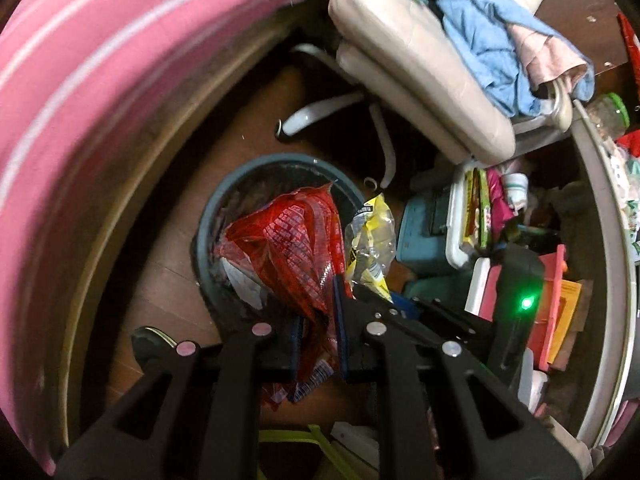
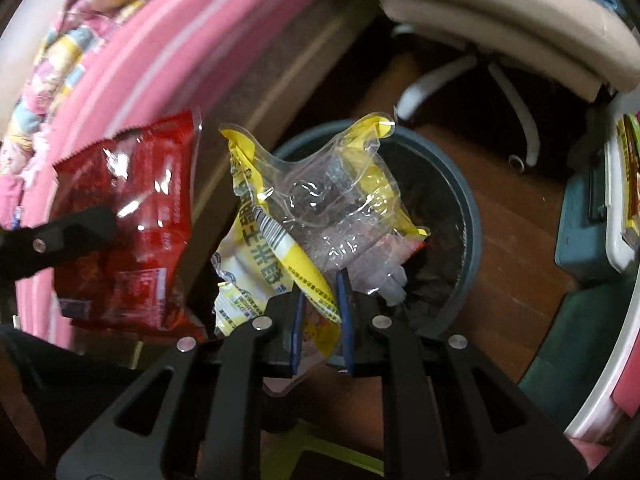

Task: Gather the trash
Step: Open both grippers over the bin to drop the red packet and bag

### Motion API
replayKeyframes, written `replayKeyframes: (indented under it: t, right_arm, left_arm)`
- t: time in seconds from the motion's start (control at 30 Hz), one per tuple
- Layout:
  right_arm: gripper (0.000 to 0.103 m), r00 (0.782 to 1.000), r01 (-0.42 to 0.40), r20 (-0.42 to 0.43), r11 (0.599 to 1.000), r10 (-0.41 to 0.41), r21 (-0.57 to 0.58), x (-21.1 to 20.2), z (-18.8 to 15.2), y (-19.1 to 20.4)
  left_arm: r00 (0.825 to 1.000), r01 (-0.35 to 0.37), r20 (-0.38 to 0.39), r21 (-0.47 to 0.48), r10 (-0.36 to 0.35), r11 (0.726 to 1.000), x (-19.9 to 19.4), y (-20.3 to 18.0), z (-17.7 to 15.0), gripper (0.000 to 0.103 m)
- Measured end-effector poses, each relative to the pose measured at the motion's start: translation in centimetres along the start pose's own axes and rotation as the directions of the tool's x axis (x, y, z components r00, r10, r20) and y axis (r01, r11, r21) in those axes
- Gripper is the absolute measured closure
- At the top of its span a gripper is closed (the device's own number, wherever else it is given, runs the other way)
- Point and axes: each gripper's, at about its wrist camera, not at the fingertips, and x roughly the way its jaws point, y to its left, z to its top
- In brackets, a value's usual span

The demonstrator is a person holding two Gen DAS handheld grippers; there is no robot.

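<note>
Holding both wrappers over the round dark-teal waste bin (image 1: 208, 216), each tongs pinching one.
My left tongs (image 1: 318, 320) grip the crinkled red plastic wrapper (image 1: 288, 248), my right tongs (image 2: 322, 320) the yellow-and-clear plastic wrapper (image 2: 320, 208); light film could drift past the rim.

The yellow wrapper (image 2: 276, 256) carries large white Chinese characters down its yellow band; "玉米" can be made out among them, the rest is too blurred. A barcode sits beside that band. The red wrapper (image 2: 132, 216) bears rows of small white print, too blurred to read in either view.
</note>
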Motion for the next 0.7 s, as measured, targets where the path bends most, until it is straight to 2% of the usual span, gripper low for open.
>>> replayKeyframes:
  t: [0.17,0.23,0.33,0.4,0.53,0.6,0.7]
  right_arm:
    - [0.082,0.998,0.053,-0.028,0.998,-0.052,0.033,1.0,-0.5,-1.6]
    - [0.069,0.996,0.080,-0.034,0.996,-0.078,0.046,1.0,-0.8,-2.4]
    - [0.050,0.993,0.116,-0.023,0.991,-0.114,0.074,0.8,-1.2,-4.2]
    - [0.047,0.991,0.132,-0.016,0.986,-0.131,0.101,0.2,-1.5,-5.1]
    - [0.043,0.989,0.146,0.001,0.982,-0.147,0.117,-0.9,-1.6,-6.0]
    - [0.042,0.987,0.158,0.016,0.981,-0.160,0.111,-1.6,-1.7,-6.0]
    - [0.040,0.986,0.160,0.038,0.981,-0.164,0.108,-2.3,-1.8,-6.2]
  left_arm:
    - [0.997,0.027,-0.074,0.035,-0.024,0.999,4.5,-0.9,1.8,0.089]
    - [0.994,0.037,-0.103,0.052,-0.031,0.998,6.3,-1.2,2.3,0.089]
    - [0.990,0.034,-0.140,0.048,-0.027,0.998,8.7,-1.0,2.7,0.072]
    - [0.990,0.030,-0.138,0.045,-0.023,0.999,9.4,-0.9,2.8,0.058]
    - [0.991,0.034,-0.133,0.031,-0.030,0.999,9.8,-0.5,3.1,0.042]
    - [0.992,0.028,-0.122,0.029,-0.025,0.999,9.4,-0.4,3.0,0.026]
    - [0.993,0.021,-0.120,0.034,-0.017,0.999,8.9,-0.4,2.7,0.019]
